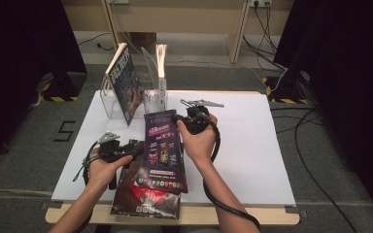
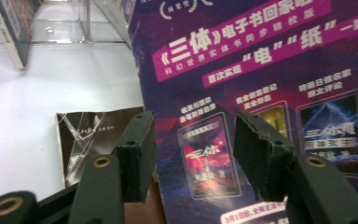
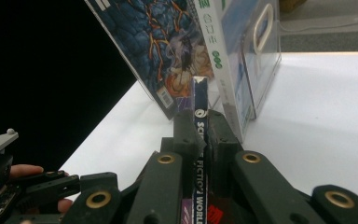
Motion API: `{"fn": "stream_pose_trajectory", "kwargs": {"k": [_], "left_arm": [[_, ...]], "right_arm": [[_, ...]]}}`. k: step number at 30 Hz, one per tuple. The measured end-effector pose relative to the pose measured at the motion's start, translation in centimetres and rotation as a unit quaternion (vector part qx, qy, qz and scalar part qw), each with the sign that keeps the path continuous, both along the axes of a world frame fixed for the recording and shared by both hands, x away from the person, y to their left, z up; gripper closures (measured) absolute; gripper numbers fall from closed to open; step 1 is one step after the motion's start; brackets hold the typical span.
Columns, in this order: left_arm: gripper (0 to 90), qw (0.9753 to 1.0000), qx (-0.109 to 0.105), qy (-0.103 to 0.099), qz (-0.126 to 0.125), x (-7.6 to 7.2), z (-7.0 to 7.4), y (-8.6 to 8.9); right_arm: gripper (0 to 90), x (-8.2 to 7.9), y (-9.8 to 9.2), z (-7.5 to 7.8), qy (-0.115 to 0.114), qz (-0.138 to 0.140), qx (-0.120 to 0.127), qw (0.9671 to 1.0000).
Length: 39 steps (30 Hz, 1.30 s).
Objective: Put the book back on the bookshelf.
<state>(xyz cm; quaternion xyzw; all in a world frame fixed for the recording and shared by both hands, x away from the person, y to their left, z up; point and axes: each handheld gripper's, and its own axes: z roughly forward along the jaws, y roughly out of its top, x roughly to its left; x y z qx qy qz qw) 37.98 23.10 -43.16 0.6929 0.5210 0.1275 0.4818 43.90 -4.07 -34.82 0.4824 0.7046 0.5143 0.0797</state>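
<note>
A purple-covered magazine [image 1: 161, 150] is tilted up off the white board, and my right gripper [image 1: 187, 121] is shut on its upper right edge. In the right gripper view the jaws [image 3: 200, 126] clamp the magazine's spine [image 3: 200, 91], which points toward the stand. My left gripper [image 1: 133, 149] hovers at the magazine's left edge, over a dark book [image 1: 145, 199] lying flat. In the left gripper view the open gripper [image 2: 198, 140] faces the purple cover [image 2: 261, 60] with nothing between the jaws. A corner of the dark book [image 2: 88, 135] lies to their left.
A clear acrylic stand [image 1: 150, 94] sits at the back of the white board [image 1: 252, 145]. It holds a leaning blue-covered book [image 1: 126, 82] and an upright white book [image 1: 161, 73]. Black curtains flank the table and cables lie on the floor to the right.
</note>
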Motion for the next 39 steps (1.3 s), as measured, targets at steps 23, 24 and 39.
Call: {"fn": "stream_pose_trajectory", "kwargs": {"k": [23, 24, 39], "left_arm": [[43.9, 0.9995, -0.005, -0.032, -0.008, -0.2, 1.8, -0.9], [43.9, 0.9994, -0.009, -0.033, -0.01, -0.3, 1.9, -1.0], [43.2, 0.9993, 0.009, -0.037, -0.001, -0.3, 1.6, -0.4]], "right_arm": [[84.5, -0.2, 2.3, 1.5, -0.043, -0.002, 0.003, 0.9991], [84.5, -0.2, 2.4, 1.5, -0.044, -0.003, 0.004, 0.999], [84.5, -0.1, 3.2, 2.2, -0.068, -0.009, 0.007, 0.9976]]}}
